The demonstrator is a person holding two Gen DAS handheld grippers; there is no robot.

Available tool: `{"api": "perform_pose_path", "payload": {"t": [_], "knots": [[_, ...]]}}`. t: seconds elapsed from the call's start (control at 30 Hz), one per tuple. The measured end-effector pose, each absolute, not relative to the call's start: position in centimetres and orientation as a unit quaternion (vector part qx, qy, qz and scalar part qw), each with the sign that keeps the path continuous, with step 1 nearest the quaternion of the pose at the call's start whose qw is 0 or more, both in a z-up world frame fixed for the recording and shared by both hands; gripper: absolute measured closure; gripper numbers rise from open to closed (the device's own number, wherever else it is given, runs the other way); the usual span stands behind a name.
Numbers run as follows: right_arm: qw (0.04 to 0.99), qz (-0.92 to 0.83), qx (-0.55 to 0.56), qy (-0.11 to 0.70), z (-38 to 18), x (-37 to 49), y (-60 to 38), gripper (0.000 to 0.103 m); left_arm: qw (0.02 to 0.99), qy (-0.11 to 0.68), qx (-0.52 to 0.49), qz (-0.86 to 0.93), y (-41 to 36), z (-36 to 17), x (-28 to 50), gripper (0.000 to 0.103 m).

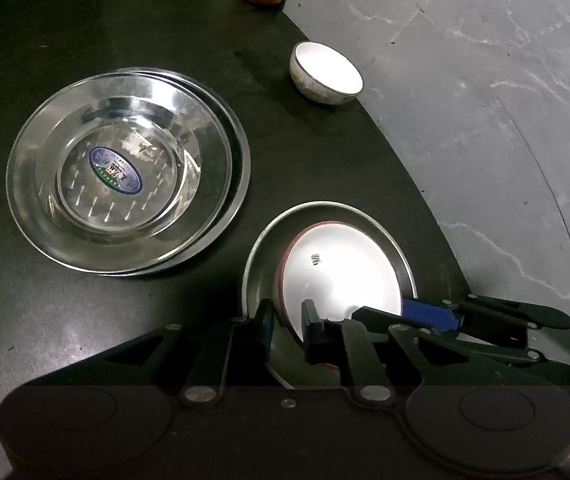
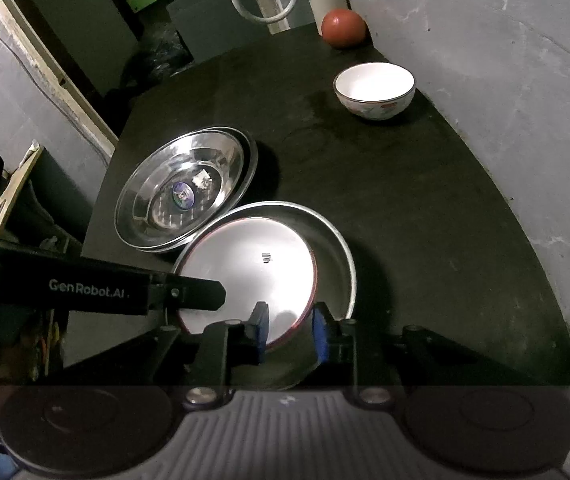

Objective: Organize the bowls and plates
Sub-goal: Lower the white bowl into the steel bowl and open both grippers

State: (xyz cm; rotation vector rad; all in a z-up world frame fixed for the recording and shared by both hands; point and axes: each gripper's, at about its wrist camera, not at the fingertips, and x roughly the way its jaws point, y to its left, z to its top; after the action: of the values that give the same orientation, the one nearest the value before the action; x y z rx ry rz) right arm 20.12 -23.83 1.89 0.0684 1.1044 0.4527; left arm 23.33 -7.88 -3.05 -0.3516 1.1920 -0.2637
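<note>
Dark table [image 1: 85, 320], grippers steeply down

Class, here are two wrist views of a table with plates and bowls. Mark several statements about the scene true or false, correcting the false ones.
1. The white plate lies in a metal pan. True.
2. The small white bowl is stacked in the steel dishes. False: it stands alone by the table's edge.
3. Both the left gripper and right gripper straddle the white plate's rim. True.
4. The red ball sits inside the bowl. False: it rests on the table behind it.
</note>
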Motion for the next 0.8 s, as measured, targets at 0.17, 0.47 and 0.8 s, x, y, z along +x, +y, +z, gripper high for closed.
{"api": "perform_pose_path", "payload": {"t": [0.17,0.47,0.8], "knots": [[0.826,0.213,0.034,0.52,1.89,20.22,-23.93,0.074,0.805,0.556,-0.165,-0.123,-7.79,-3.03,23.37,0.087],[0.827,0.213,0.039,0.519,1.94,20.39,-24.14,0.074,0.804,0.557,-0.165,-0.123,-7.66,-3.0,23.57,0.085],[0.829,0.209,0.049,0.516,2.04,20.47,-24.43,0.074,0.807,0.555,-0.16,-0.126,-7.75,-2.64,23.54,0.08]]}}
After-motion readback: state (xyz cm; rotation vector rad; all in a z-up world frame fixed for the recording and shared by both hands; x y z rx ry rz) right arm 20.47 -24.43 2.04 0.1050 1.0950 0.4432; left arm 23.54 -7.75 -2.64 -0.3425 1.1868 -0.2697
